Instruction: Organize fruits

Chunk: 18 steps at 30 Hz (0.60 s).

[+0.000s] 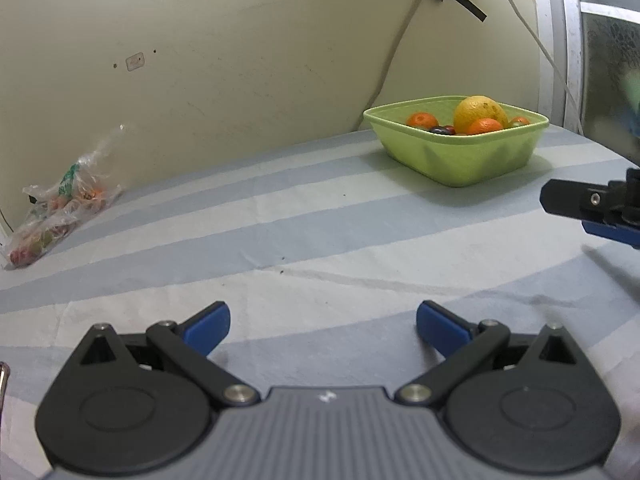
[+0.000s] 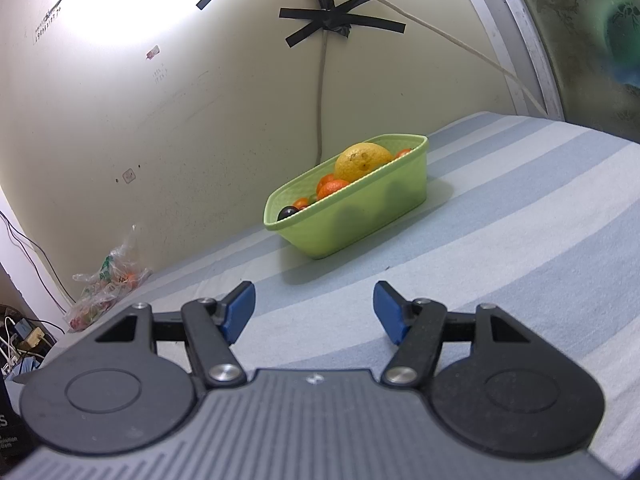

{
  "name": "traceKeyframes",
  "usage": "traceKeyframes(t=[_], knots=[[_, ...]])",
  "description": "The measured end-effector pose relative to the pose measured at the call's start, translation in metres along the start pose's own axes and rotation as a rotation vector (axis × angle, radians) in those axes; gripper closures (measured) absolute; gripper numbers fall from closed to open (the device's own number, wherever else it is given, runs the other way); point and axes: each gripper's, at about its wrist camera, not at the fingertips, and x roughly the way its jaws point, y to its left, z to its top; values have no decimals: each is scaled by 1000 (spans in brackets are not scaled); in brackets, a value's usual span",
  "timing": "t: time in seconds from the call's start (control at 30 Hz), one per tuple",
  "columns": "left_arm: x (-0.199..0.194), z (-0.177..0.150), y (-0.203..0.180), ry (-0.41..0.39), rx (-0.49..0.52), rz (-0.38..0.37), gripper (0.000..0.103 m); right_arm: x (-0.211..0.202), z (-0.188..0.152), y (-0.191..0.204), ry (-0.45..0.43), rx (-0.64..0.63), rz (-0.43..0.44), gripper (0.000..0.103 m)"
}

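A green plastic basket (image 1: 460,162) stands on the striped cloth near the wall. It holds a big yellow citrus (image 1: 480,112), small oranges (image 1: 422,120) and a dark plum (image 1: 442,131). It also shows in the right wrist view (image 2: 360,216), with the yellow citrus (image 2: 362,160) and a dark plum (image 2: 288,213). My left gripper (image 1: 323,326) is open and empty above the cloth, well short of the basket. My right gripper (image 2: 314,310) is open and empty, also short of the basket; its finger tip (image 1: 580,200) shows at the right edge of the left wrist view.
A clear plastic bag with small fruits (image 1: 56,212) lies at the far left against the wall, also in the right wrist view (image 2: 106,284). Cables taped to the wall (image 2: 336,20) hang behind the basket. A window frame (image 1: 560,40) is on the right.
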Motion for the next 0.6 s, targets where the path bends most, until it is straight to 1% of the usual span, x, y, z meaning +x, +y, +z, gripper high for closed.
traceKeyframes(t=[0.17,0.6], knots=[[-1,1,1,18,-10,-27,0,0,0,0,1,0,0,35],[-1,1,0,12,-1,-17,0,1,1,1,2,-1,-1,35]])
